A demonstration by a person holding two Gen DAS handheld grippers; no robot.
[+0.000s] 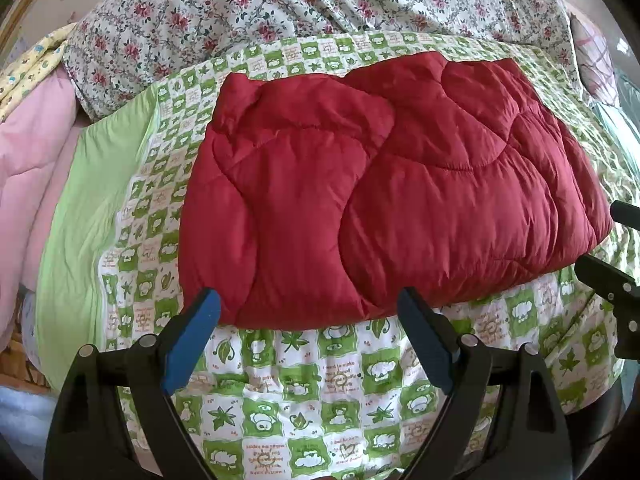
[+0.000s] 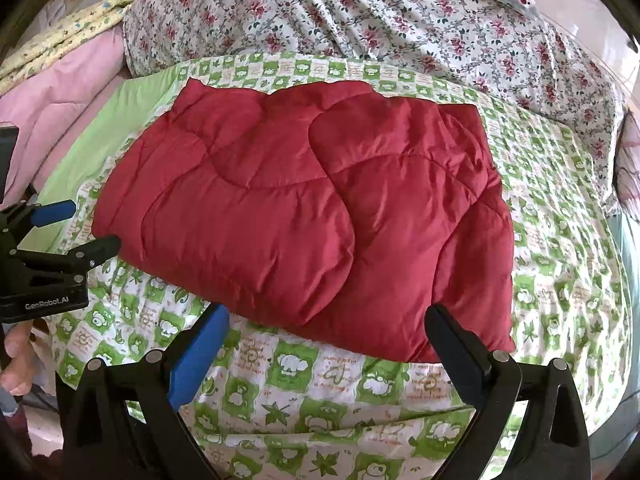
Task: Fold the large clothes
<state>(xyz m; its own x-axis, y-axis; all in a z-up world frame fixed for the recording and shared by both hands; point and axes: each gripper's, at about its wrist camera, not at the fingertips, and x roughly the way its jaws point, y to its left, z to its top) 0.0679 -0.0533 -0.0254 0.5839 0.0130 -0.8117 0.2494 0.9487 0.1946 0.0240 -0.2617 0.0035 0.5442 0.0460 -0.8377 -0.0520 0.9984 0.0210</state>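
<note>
1. On the housing of the left gripper (image 2: 86, 232), seen at the left edge of the right wrist view, we read the white lettering "GenRobot.AI". Small brown writing also sat in the white squares of the green-and-white checked quilt (image 1: 344, 392); we made out only a few upside-down words there, such as "I want to make".
2. The red padded garment (image 1: 384, 184), folded into a broad rectangle with curved stitch lines, lay flat on the checked quilt, toward its middle and slightly to the right.
3. We found the left gripper's (image 1: 308, 340) jaws apart, with nothing between them; its blue-padded fingertips (image 1: 194, 336) hovered just near of the garment's near edge.
4. The right gripper (image 2: 326, 348) likewise had its jaws standing wide with nothing clamped, at the garment's near-right corner.
5. At the far side lay a floral-printed cover (image 1: 312, 4), white with red roses, its edge meeting the checked quilt.
6. On the left we saw a plain light-green border (image 1: 92, 200) of the quilt, then a pink padded blanket (image 1: 36, 160) and a yellow patterned cloth (image 1: 36, 60).
7. Part of a hand (image 2: 18, 360) showed at the lower left of the right wrist view.
8. Nothing lay between either gripper and the garment.
</note>
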